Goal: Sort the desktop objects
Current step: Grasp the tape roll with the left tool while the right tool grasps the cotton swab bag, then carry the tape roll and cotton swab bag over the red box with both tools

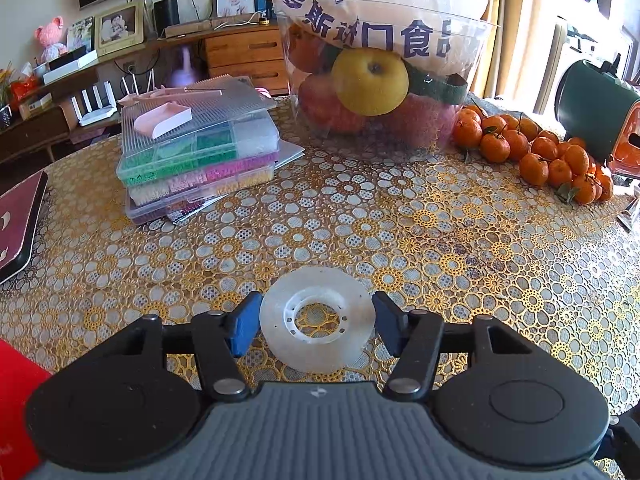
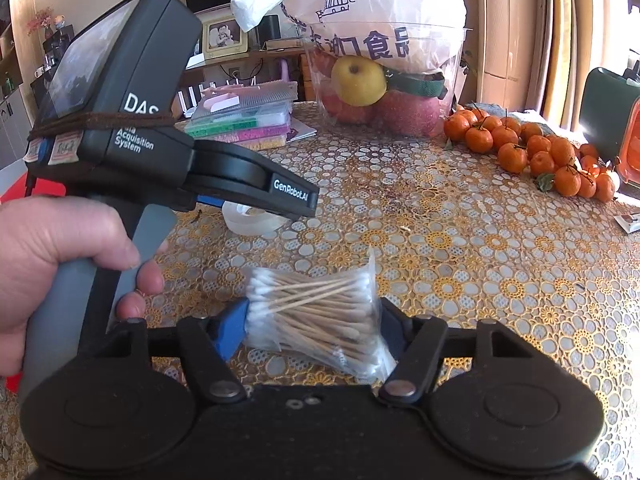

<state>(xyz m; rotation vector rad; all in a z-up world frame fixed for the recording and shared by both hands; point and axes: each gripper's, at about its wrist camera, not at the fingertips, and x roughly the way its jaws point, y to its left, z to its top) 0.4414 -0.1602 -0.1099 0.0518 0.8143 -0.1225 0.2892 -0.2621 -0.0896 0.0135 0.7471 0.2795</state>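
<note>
In the left wrist view, the left gripper has its fingers spread around a translucent tape roll that lies flat on the bench; the blue pads sit just beside the roll's rim on both sides, and whether they press it I cannot tell. Ahead to the left stands a stack of clear bead boxes with a pink scoop on top; straight ahead a clear fruit bowl holds a yellow apple under a white printed bag, and tangerines are heaped to the right. In the right wrist view, the right gripper has its fingers narrowed onto a clear packet of cotton swabs, pads touching both ends. A hand grips the left gripper's handle at the left, and that tool's body hides part of the tape roll beyond the packet.
</note>
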